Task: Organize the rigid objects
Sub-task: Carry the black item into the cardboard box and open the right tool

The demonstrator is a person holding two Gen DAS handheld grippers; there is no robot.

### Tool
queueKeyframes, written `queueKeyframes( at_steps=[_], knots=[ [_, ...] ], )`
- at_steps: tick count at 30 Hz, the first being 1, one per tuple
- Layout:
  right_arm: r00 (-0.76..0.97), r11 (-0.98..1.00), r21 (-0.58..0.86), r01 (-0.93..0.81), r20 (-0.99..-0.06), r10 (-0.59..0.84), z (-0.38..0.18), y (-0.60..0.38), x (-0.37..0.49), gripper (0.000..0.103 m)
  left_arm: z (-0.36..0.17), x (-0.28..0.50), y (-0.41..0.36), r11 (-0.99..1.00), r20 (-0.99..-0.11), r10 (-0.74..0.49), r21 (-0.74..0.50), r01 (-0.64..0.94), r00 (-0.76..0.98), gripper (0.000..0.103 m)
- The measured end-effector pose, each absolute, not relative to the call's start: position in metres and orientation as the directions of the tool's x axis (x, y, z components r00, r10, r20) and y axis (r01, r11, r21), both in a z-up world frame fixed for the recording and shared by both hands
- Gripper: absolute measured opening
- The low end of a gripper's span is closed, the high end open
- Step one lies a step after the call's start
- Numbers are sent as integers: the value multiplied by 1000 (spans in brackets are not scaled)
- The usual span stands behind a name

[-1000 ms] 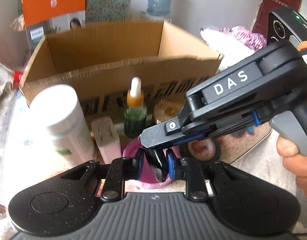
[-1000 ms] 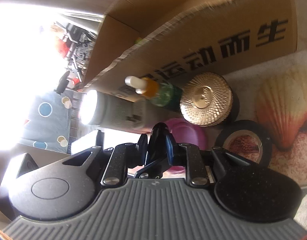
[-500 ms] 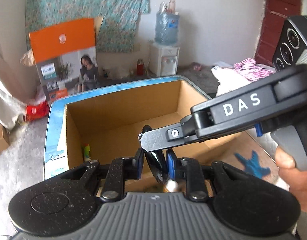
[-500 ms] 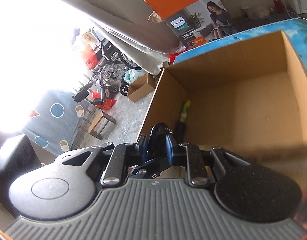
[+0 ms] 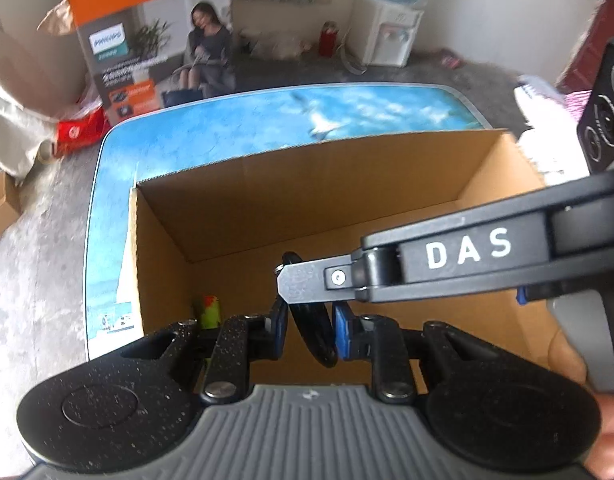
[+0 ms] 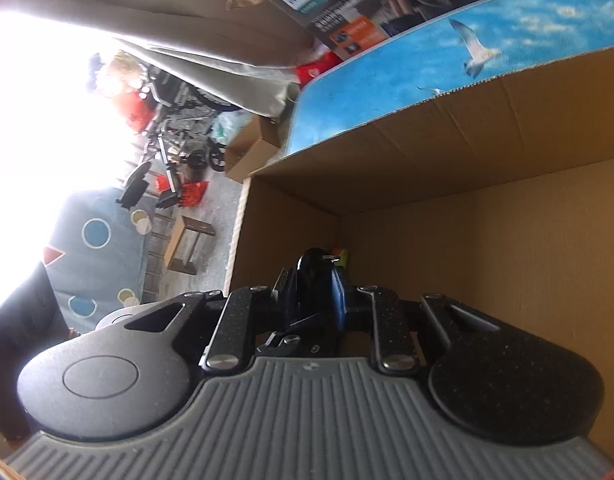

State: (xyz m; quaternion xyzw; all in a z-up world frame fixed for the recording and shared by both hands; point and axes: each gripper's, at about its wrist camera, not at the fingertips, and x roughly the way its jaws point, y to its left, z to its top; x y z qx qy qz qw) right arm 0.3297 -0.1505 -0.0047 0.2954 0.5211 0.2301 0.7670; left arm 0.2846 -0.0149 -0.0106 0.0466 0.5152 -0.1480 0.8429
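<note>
Both hand-held grippers are clamped on one black ring-shaped object point(image 5: 312, 334), held above the open cardboard box point(image 5: 347, 184): the left hand-held gripper point(image 5: 309, 330) pinches its lower rim between blue pads, and the right hand-held gripper point(image 6: 313, 280), marked DAS, grips its upper edge from the side. A green item point(image 5: 209, 312) lies in the box's corner; the box stands on a surface point(image 5: 267, 120) printed with sky and gulls

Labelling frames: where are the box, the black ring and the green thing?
box point(image 5: 291, 188): left wrist view, far inner wall.
black ring point(image 5: 313, 336): left wrist view, lower rim.
green thing point(image 5: 210, 312): left wrist view, its middle.
</note>
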Motion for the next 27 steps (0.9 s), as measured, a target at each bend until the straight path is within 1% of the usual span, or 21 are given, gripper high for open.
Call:
queueKeyframes(
  at_steps=[2,4,5,7,11,13,15,20,22,26,27],
  knots=[
    [349,707,707,-21,-657,668,-19,-148,337,18,-16,293,-14,958,-890,-169,-47,283,423,25],
    [347,695,719,-1,-652,674,-30,-143,345,19,-17,297,-14,963,-892,-143,-26,268,428,28],
    [348,689,725,8,-648,677,-34,-142,349,20,-17,297,-14,964,-889,-139,-20,265,436,31],
    [352,682,731,26,-645,678,-42,-141,353,20,-15,297,-14,964,-883,-144,-23,266,446,41],
    [354,653,756,43,-623,698,-47,-141,356,21,-7,292,-15,963,-867,-160,-32,269,471,48],
    [364,647,761,43,-615,699,-44,-143,353,22,-2,289,-14,961,-857,-173,-40,272,485,54],
    [373,642,765,45,-609,700,-41,-148,349,23,4,284,-14,960,-850,-184,-46,278,493,56],
    [399,643,766,6,-592,700,-18,-162,325,23,26,266,-14,951,-821,-220,-61,302,526,64],
    [417,646,763,-22,-580,700,-3,-171,306,24,37,256,-12,947,-805,-239,-70,313,543,69],
    [476,615,784,-82,-511,715,26,-198,261,29,61,223,-9,935,-766,-280,-82,344,578,72],
    [493,603,792,-97,-488,720,32,-206,248,29,67,214,-8,932,-753,-287,-76,355,592,74]
  ],
)
